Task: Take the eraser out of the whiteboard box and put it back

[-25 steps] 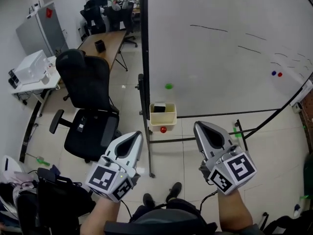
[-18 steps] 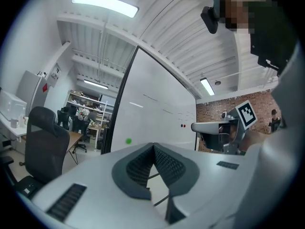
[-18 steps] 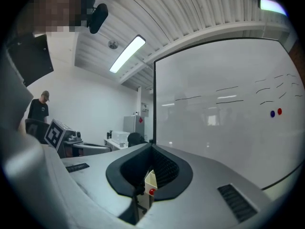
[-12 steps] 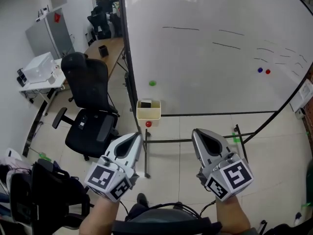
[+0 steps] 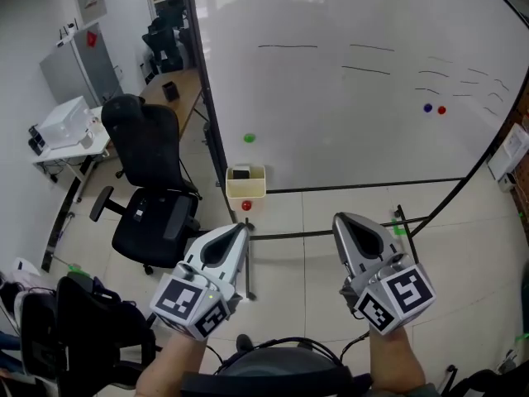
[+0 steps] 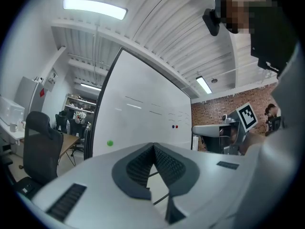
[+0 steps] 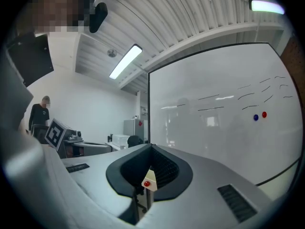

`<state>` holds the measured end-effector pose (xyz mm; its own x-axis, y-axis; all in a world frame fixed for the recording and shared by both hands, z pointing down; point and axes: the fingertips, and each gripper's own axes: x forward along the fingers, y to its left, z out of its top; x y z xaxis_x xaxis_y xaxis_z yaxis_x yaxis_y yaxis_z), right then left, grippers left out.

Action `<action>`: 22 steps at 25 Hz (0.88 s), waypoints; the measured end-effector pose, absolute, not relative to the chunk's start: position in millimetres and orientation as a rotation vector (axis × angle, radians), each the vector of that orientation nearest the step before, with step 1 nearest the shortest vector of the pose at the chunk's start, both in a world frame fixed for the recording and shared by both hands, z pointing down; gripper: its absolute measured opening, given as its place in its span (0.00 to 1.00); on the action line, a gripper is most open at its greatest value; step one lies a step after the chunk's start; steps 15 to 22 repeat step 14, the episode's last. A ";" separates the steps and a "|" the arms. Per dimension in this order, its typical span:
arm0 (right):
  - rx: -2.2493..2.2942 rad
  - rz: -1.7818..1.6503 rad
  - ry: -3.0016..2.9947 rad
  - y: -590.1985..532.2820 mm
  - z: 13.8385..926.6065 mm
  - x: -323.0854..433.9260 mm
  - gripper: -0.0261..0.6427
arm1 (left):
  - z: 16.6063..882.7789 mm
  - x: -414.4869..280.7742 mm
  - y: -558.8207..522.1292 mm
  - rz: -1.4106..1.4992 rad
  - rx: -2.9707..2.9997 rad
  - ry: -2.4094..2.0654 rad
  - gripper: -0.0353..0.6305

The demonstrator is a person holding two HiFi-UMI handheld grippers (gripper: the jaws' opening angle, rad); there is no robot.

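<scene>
Now, eraser: a small dark block eraser (image 5: 240,173) lies inside the pale yellow open-topped box (image 5: 248,190), toward its left side.
Box: it hangs at the lower left corner of the big white whiteboard (image 5: 355,114), below a round green magnet (image 5: 249,138). A round red magnet (image 5: 245,206) shows at its lower front; whether this sits on the box or just beneath it is unclear.
Eraser's axis: the long side seems to run along the foot of the board, left to right in the head view. It is too small to tell which end leads or which face is up.
Left tongs (image 5: 243,227): the tips are together with nothing between them. They are held level toward the board, well apart from the box.
Right tongs (image 5: 340,218): the tips are together and empty. In the right gripper view the box shows far off through the slit under the tips, not gripped.
Step in hand: the scene fits two stages, the eraser waiting in the box to be lifted out, or already set back in. The pictures do not decide.
Next move: not settled. Neither pair of tongs is near the box, and with their tips together they could not take the block.
</scene>
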<state>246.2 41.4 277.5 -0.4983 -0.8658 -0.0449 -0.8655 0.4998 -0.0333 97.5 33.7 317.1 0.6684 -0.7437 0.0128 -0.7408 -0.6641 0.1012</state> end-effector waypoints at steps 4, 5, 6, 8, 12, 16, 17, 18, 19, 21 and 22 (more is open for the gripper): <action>-1.539 -0.002 2.676 43.9 276.5 238.5 0.06 | 319.5 92.9 34.7 -0.048 2.773 -1.235 0.10; -1.541 -0.001 2.676 45.3 276.3 237.8 0.06 | 319.2 93.2 36.2 -0.047 2.775 -1.230 0.10; -1.543 0.000 2.675 46.7 276.1 237.4 0.06 | 318.5 93.2 37.8 -0.046 2.778 -1.225 0.10; -1.548 0.001 2.669 49.4 275.2 237.0 0.06 | 317.5 91.8 40.1 -0.041 2.779 -1.226 0.10; -1.548 -0.001 2.667 54.4 275.7 235.6 0.06 | 315.5 90.1 44.8 -0.039 2.788 -1.227 0.10; -1.546 -0.005 2.676 57.2 278.5 233.4 0.06 | 317.5 87.8 48.2 -0.038 2.789 -1.233 0.10; -1.546 -0.005 2.676 57.2 278.5 233.4 0.06 | 317.5 87.8 48.2 -0.038 2.789 -1.233 0.10; -1.546 -0.005 2.676 57.2 278.5 233.4 0.06 | 317.5 87.8 48.2 -0.038 2.789 -1.233 0.10; -1.546 -0.005 2.676 57.2 278.5 233.4 0.06 | 317.5 87.8 48.2 -0.038 2.789 -1.233 0.10; -1.546 -0.005 2.676 57.2 278.5 233.4 0.06 | 317.5 87.8 48.2 -0.038 2.789 -1.233 0.10; -1.546 -0.005 2.676 57.2 278.5 233.4 0.06 | 317.5 87.8 48.2 -0.038 2.789 -1.233 0.10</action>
